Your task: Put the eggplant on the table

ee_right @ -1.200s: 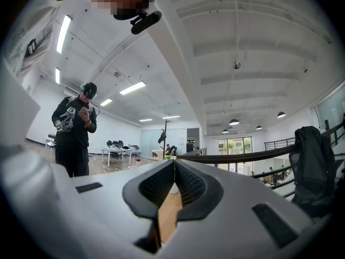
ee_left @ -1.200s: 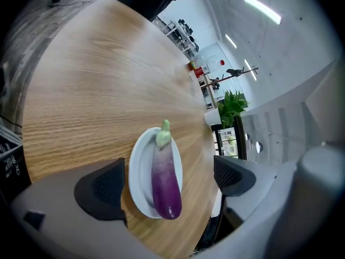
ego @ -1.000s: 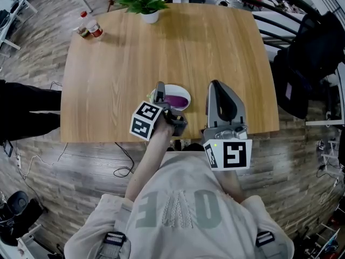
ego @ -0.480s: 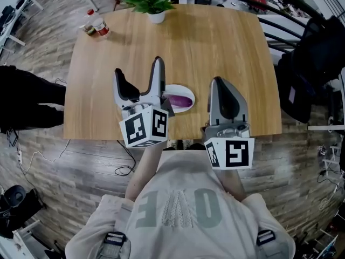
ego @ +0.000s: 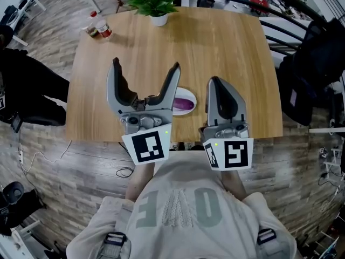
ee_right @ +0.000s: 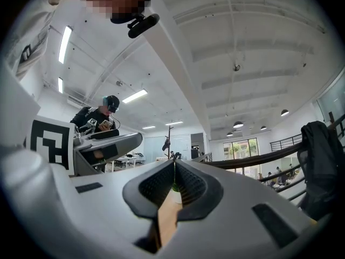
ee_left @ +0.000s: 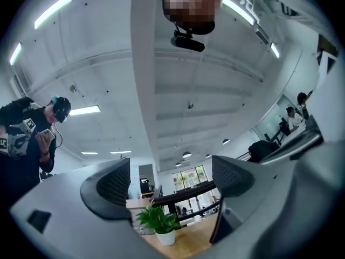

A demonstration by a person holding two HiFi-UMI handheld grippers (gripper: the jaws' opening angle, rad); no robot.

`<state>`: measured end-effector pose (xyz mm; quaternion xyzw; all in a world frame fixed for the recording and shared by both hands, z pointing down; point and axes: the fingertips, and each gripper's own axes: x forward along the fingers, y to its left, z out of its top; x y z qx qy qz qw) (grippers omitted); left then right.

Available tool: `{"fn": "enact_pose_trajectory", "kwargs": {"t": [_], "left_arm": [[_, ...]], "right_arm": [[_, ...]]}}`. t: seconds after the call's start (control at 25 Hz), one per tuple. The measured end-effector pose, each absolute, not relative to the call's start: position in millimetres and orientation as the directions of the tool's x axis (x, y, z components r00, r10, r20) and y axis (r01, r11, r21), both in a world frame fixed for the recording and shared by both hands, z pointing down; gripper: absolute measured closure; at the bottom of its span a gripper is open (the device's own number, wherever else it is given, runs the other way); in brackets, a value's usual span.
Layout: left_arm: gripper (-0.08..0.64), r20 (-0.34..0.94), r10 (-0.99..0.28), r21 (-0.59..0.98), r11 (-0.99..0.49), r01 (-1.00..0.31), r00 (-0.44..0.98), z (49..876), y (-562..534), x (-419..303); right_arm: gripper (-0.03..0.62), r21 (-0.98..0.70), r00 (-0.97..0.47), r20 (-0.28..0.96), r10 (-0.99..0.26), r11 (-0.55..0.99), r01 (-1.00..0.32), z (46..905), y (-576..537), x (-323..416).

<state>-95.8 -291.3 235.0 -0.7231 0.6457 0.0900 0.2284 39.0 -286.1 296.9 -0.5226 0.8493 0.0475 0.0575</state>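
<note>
In the head view a purple eggplant (ego: 184, 103) lies in a white bowl (ego: 192, 96) near the front edge of the wooden table (ego: 215, 47). My left gripper (ego: 145, 67) hovers open just left of the bowl, its right finger (ego: 171, 85) covering the bowl's left rim. Nothing is between its jaws. The left gripper view tilts upward; the left gripper (ee_left: 170, 179) frames only the ceiling and a potted plant (ee_left: 159, 221). My right gripper (ego: 216, 84) is shut and empty, just right of the bowl. In its own view the right gripper (ee_right: 174, 183) shows its pads pressed together.
A potted plant (ego: 156, 4) stands at the table's far edge. Two bottles (ego: 97, 28) sit at the far left corner. A person in black (ego: 27, 90) stands left of the table. Black chairs and bags (ego: 318, 53) crowd the right side.
My left gripper has drawn back from the bowl, turned level and spread its jaws wide. The eggplant stays in the bowl. The right gripper has barely moved.
</note>
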Motion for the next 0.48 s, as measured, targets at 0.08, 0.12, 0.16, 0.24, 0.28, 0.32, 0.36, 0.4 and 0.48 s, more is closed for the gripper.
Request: {"fn": "enact_pose_trajectory", "kwargs": {"t": [0.08, 0.12, 0.16, 0.24, 0.28, 0.32, 0.36, 0.4, 0.48], "left_arm": [[0.119, -0.43, -0.888, -0.237, -0.059, -0.97, 0.16, 232.9, -287.3, -92.5], [0.183, -0.431, -0.886, -0.263, -0.058, -0.963, 0.171, 232.3, -284.9, -90.0], [0.336, -0.43, -0.884, -0.294, -0.056, -0.954, 0.184, 231.6, -282.5, -87.2], [0.551, -0.426, -0.883, -0.332, -0.049, -0.942, 0.196, 229.6, -279.2, -83.6], [0.551, -0.421, -0.886, -0.327, -0.048, -0.944, 0.191, 228.9, -278.9, -83.7], [0.551, -0.415, -0.891, -0.312, -0.05, -0.949, 0.183, 228.8, -279.4, -84.5], [0.551, -0.407, -0.896, -0.3, -0.052, -0.952, 0.178, 229.6, -280.5, -85.0], [0.551, -0.398, -0.9, -0.3, -0.054, -0.952, 0.177, 230.9, -281.7, -84.6], [0.551, -0.383, -0.905, -0.328, -0.055, -0.943, 0.186, 233.5, -283.2, -81.6]], "right_arm": [[0.572, 0.022, -0.449, -0.151, -0.881, 0.451, -0.892, 295.7, -286.1, 40.5], [0.572, 0.022, -0.449, -0.152, -0.88, 0.452, -0.892, 295.3, -286.1, 41.0], [0.571, 0.022, -0.45, -0.153, -0.88, 0.452, -0.892, 295.0, -286.0, 41.5], [0.572, 0.022, -0.452, -0.156, -0.878, 0.454, -0.89, 294.0, -285.0, 41.6], [0.572, 0.021, -0.456, -0.156, -0.876, 0.459, -0.888, 293.5, -284.2, 41.1], [0.572, 0.021, -0.462, -0.156, -0.873, 0.465, -0.885, 293.2, -283.3, 40.2], [0.572, 0.025, -0.469, -0.152, -0.87, 0.471, -0.882, 293.4, -282.7, 39.0], [0.572, 0.035, -0.475, -0.146, -0.868, 0.476, -0.879, 294.1, -282.4, 37.6], [0.574, 0.067, -0.482, -0.135, -0.866, 0.478, -0.876, 295.1, -282.5, 34.9]]}}
